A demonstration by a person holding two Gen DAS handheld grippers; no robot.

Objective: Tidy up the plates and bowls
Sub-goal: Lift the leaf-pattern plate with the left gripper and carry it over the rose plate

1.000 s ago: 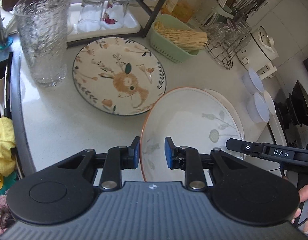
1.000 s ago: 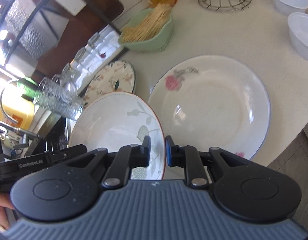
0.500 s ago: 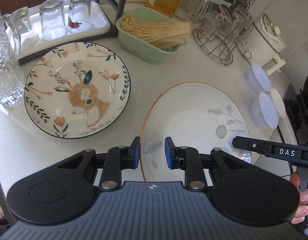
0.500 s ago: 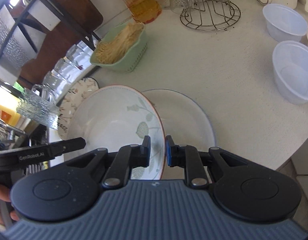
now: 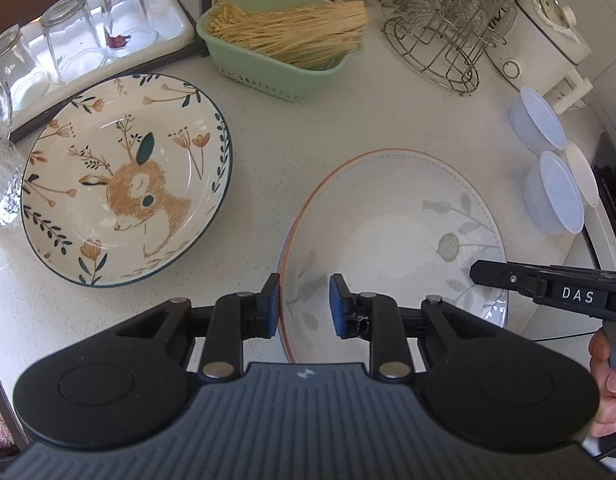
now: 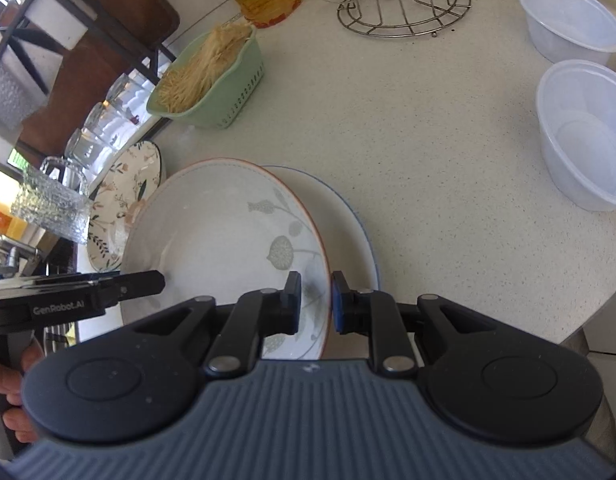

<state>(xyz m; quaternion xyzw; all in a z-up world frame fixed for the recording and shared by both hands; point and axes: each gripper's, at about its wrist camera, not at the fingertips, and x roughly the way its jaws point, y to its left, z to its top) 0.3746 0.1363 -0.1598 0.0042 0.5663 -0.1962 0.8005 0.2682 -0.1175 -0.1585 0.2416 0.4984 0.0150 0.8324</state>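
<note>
We see a home kitchen: a speckled worktop (image 5: 387, 120) with upturned glasses (image 5: 124, 12), a wire rack (image 5: 439, 60) and a noodle basket (image 5: 284, 68).

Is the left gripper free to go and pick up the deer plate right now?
Probably not yet. The left gripper is clamped on the rim of the leaf-pattern plate, shared with the right gripper. The deer plate lies uncovered beside it, nothing on it.

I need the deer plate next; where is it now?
In the left wrist view the deer plate lies flat on the counter, left of the held leaf-pattern plate, in front of the glasses tray.
</note>
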